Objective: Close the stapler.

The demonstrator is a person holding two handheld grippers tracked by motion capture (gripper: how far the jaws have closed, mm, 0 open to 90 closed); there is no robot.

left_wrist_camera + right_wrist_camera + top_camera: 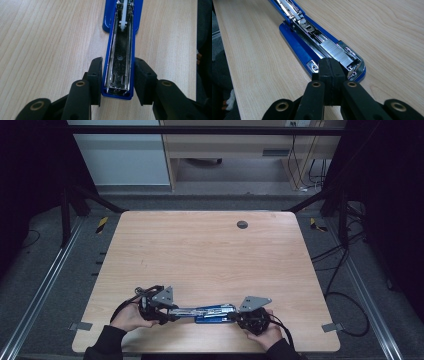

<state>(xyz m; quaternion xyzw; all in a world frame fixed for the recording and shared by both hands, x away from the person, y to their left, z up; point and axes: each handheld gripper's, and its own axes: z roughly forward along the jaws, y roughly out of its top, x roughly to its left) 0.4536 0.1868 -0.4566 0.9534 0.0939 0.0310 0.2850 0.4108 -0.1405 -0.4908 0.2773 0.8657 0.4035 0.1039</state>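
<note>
A blue stapler lies opened out flat near the table's front edge. Its upper arm shows a bare metal channel. My left gripper comes in from the left, and its pads press on both sides of that arm's end, so it is shut on it. The magazine on the blue base holds a strip of staples. My right gripper is shut with nothing between its jaws, and its tip sits at the front end of the magazine beside the staples.
The wooden table has a round dark grommet near its far edge. The stapler lies close to the front edge, between a person's two hands. Cables trail on the floor to the right of the table.
</note>
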